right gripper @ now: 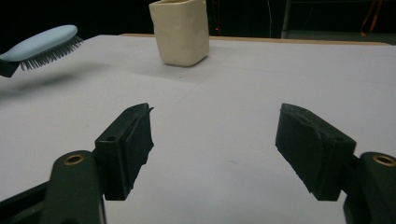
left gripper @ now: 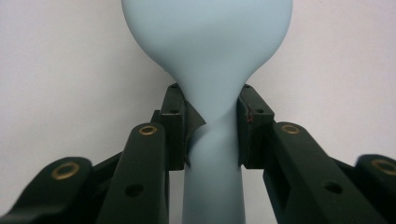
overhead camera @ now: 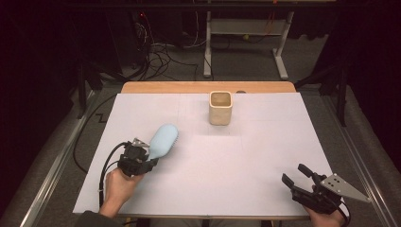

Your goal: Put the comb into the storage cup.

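Observation:
A pale blue hairbrush (overhead camera: 163,140) is held above the white table at the left, bristles facing down and head pointing away from me. My left gripper (overhead camera: 148,162) is shut on its handle; in the left gripper view both pads press the neck of the hairbrush (left gripper: 213,116). The right gripper view shows the hairbrush (right gripper: 44,44) lifted off the surface with a shadow under it. A cream square cup (overhead camera: 220,108) stands upright at the back middle, also visible as the cup (right gripper: 180,30). My right gripper (overhead camera: 296,175) rests open near the front right corner, with nothing between its jaws (right gripper: 215,149).
The white table sheet (overhead camera: 246,161) lies on a wooden top whose edge (overhead camera: 189,87) shows at the back. Beyond it are cables on the floor (overhead camera: 161,56) and a white desk frame (overhead camera: 246,28). A metal rail (overhead camera: 52,170) runs along the left side.

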`<state>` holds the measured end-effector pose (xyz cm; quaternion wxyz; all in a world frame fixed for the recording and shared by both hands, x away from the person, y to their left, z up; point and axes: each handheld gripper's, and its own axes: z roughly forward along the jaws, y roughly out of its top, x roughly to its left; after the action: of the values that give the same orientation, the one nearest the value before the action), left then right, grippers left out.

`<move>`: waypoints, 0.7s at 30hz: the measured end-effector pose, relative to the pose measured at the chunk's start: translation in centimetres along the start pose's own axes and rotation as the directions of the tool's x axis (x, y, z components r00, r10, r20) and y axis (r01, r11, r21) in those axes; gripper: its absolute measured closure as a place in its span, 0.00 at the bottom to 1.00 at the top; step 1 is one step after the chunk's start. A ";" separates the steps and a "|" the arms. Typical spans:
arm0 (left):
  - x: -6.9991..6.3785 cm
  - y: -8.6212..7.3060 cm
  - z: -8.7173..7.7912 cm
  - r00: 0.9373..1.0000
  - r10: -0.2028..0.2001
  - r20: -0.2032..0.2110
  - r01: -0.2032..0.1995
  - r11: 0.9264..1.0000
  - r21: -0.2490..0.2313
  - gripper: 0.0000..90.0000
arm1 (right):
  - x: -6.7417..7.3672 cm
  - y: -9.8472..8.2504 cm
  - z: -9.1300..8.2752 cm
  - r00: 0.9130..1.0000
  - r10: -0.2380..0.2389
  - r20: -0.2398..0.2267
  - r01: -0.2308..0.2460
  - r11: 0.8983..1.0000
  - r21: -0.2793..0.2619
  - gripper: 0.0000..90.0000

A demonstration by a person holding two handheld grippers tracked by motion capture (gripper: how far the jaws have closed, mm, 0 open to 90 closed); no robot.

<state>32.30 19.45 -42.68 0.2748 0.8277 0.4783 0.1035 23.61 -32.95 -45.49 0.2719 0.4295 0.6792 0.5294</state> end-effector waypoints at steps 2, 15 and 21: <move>-0.2 0.0 -0.1 1.000 0.008 0.006 -0.008 1.000 0.000 0.77 | 0.0 0.0 0.0 1.000 0.001 0.000 -0.001 1.000 0.000 0.31; -1.6 0.3 -0.2 0.998 0.054 0.031 -0.054 0.998 -0.017 0.77 | 0.0 0.0 0.0 1.000 -0.001 0.002 0.001 1.000 0.000 0.31; -2.0 0.4 -0.2 0.997 0.062 0.039 -0.061 0.998 -0.025 0.77 | 0.0 0.0 0.0 1.000 -0.003 0.000 0.003 1.000 0.000 0.31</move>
<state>31.45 17.70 -42.15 0.2909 0.8405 0.4458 0.1010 23.56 -32.92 -45.47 0.2728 0.4285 0.6799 0.5289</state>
